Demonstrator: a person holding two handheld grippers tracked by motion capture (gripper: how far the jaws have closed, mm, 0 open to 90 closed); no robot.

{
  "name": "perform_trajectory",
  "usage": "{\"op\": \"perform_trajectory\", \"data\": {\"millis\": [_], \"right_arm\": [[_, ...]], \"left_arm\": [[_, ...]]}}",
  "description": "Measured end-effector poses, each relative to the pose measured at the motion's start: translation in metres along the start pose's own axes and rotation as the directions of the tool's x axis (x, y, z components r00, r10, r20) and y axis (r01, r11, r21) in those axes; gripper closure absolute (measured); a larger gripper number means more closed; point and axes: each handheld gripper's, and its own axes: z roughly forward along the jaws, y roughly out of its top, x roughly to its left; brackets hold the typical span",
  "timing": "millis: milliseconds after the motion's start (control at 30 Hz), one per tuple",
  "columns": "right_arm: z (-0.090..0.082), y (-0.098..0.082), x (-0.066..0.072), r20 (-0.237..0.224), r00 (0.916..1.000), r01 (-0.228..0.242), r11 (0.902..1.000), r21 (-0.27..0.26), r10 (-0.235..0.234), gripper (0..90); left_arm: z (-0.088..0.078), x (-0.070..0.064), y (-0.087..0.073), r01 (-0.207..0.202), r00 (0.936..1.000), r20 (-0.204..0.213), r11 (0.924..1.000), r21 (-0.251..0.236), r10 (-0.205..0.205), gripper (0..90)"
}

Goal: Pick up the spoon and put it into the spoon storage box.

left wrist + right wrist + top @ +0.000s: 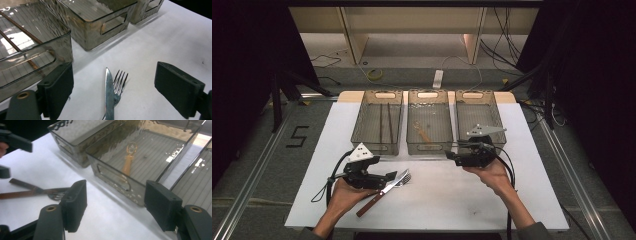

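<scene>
Knife [109, 95] and fork [119, 83] lie crossed, long axes pointing away, right between the wide-open left gripper [113, 87], the empty, open right gripper [451, 154] farther off.

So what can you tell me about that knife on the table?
The knife has a shiny steel blade and a brown, wood-like handle. It lies flat on the white table, its blade across a fork and touching it, tip toward the bins. It sits between the left claw's open jaws, ungripped.
</scene>
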Motion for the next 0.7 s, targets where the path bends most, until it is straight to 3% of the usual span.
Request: {"op": "perform_trajectory", "data": {"millis": [67, 533, 700], "right_arm": [[-0.004, -0.006, 0.0, 0.015, 0.9998, 0.011, 0.9999, -0.008, -0.011, 34.0], [-0.037, -0.048, 0.01, -0.003, 0.9998, -0.02, 0.9987, -0.047, 0.02, 33.3], [-0.041, -0.058, 0.012, -0.004, 0.9995, -0.033, 0.9975, -0.063, 0.033, 33.2]], "left_arm": [[0.0, 0.0, 0.0, 0.001, 1.0, 0.001, 1.0, 0.004, -0.001, 15.3], [0.0, -0.001, 0.0, -0.002, 1.0, -0.007, 0.9988, 0.048, 0.002, 15.3], [0.0, -0.002, 0.002, 0.009, 0.9997, 0.022, 0.9978, 0.066, -0.011, 15.4]]}}
